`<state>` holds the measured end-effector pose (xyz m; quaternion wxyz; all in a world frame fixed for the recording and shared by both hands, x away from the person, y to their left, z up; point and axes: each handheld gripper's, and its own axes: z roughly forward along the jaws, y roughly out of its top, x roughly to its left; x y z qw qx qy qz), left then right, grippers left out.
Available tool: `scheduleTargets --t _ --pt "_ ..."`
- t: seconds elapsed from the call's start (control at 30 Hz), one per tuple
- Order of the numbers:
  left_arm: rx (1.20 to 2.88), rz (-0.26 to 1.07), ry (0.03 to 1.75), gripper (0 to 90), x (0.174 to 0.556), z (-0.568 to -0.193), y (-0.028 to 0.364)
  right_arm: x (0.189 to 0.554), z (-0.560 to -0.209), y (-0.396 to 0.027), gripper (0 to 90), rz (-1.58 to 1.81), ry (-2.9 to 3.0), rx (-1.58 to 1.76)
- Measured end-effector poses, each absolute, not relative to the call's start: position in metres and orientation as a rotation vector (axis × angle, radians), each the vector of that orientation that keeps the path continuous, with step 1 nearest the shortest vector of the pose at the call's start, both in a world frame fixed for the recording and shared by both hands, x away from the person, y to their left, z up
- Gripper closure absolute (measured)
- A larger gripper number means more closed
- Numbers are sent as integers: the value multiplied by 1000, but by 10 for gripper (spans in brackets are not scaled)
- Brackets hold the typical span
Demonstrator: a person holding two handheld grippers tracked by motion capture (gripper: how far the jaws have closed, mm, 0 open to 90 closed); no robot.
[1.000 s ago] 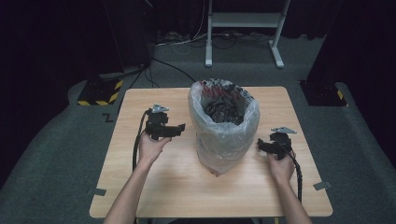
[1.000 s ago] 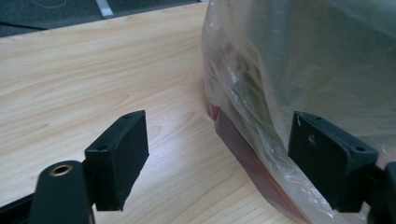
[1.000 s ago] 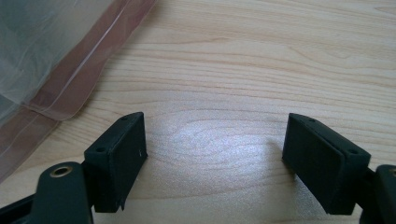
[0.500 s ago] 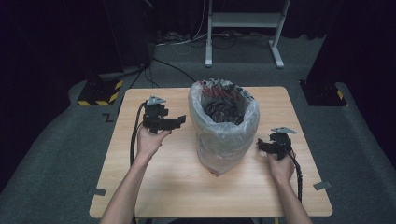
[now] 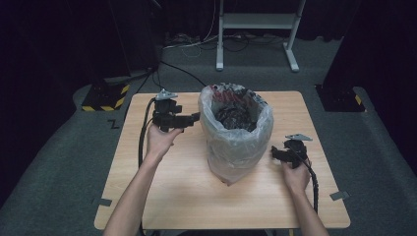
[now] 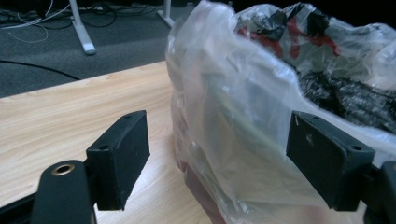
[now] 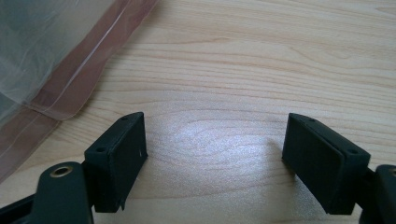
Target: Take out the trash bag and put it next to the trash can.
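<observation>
Left gripper [image 5: 194,118]: jaws wide apart, holding nothing, bag rim right ahead between them.
Right gripper [image 7: 215,154]: jaws wide, empty, low over table [image 7: 261,70].
Bag [image 5: 236,142]: upright between both grippers.

- The bag [image 5: 235,142] stands mid-table [image 5: 162,196], with crumpled stuff [image 5: 235,115] inside it.
- Your left gripper [image 5: 194,118] is left of the bag, at its rim.
- Your right gripper [image 5: 273,153] sits right of the bag, near its base.
</observation>
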<state>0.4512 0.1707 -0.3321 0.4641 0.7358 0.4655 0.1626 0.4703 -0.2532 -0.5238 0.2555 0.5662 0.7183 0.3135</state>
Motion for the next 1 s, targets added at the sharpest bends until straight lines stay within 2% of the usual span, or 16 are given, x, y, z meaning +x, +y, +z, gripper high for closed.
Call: scheduleTargets --t 0.4,0.73,1.0 --pt "1809 382 1160 206 463 -311 151 470 -524 -253 212 852 1950 1537" --pt "1870 447 1194 233 481 -304 126 470 -524 -253 212 852 1950 1537" --pt "1909 578 1165 385 486 -304 110 470 -524 -253 215 852 1951 1532"
